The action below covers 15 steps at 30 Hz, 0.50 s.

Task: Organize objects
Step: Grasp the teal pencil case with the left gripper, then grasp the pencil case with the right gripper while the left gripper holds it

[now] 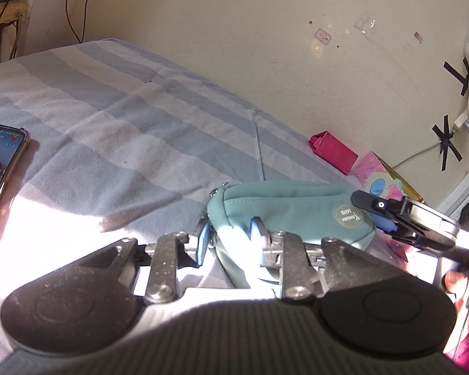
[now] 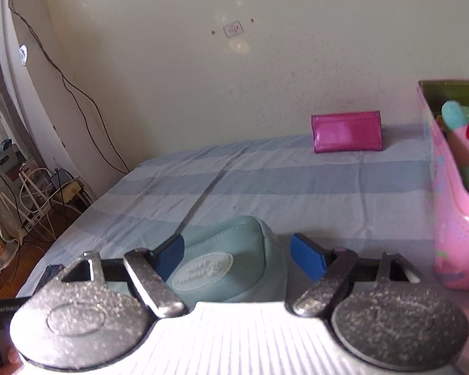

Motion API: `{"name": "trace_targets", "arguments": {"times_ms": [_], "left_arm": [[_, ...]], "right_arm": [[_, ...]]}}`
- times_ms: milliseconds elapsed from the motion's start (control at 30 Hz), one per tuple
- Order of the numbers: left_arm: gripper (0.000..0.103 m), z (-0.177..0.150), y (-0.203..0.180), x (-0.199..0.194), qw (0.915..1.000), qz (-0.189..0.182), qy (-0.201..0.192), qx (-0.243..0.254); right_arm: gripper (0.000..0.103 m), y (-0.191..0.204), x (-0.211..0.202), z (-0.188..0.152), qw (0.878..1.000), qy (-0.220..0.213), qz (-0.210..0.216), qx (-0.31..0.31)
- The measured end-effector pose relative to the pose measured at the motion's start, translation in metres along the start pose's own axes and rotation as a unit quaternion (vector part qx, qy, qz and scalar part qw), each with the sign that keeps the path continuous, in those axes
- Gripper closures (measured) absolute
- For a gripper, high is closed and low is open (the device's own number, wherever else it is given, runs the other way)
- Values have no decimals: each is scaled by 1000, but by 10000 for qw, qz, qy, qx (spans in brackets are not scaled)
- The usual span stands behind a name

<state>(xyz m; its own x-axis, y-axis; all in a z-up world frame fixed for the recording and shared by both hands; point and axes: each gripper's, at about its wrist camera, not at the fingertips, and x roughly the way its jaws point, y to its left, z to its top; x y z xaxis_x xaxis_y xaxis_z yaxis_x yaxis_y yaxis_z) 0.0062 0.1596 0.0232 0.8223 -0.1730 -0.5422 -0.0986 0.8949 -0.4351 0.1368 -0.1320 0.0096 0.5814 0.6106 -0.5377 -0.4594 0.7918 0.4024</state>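
Pouch (image 1: pixel 284 206) on bed (image 1: pixel 125 109), clamped at zipper end by left gripper (image 1: pixel 231 239); right gripper (image 2: pixel 244 254) apart, straddling opposite end; pink box (image 2: pixel 453 218) part-filled; magenta wallet (image 2: pixel 347 131) left.

The phone (image 1: pixel 0 168) is running off the left edge; the pink box (image 2: pixel 456 187) is running off the right.

The pouch (image 1: pixel 284 209) is teal with a grey-green round badge. The sheet (image 1: pixel 125 118) has pale blue and white stripes. The wallet (image 2: pixel 347 132) is shiny magenta and the box (image 2: pixel 453 234) pink.
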Motion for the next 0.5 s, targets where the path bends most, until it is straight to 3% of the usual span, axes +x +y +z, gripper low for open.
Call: {"name": "trace_targets", "arguments": {"times_ms": [100, 200, 333, 500], "left_arm": [[70, 0, -2, 3, 9999, 81, -37, 111], [70, -2, -4, 3, 9997, 127, -70, 186], [70, -6, -17, 1, 9981, 267, -116, 546], [69, -16, -46, 4, 9916, 275, -7, 1265]], "right_arm": [[22, -1, 23, -3, 9990, 410, 76, 130], [29, 13, 23, -6, 9981, 513, -209, -266], [38, 14, 5, -20, 9979, 445, -271, -374], [41, -1, -43, -42, 9984, 427, -260, -266]]}}
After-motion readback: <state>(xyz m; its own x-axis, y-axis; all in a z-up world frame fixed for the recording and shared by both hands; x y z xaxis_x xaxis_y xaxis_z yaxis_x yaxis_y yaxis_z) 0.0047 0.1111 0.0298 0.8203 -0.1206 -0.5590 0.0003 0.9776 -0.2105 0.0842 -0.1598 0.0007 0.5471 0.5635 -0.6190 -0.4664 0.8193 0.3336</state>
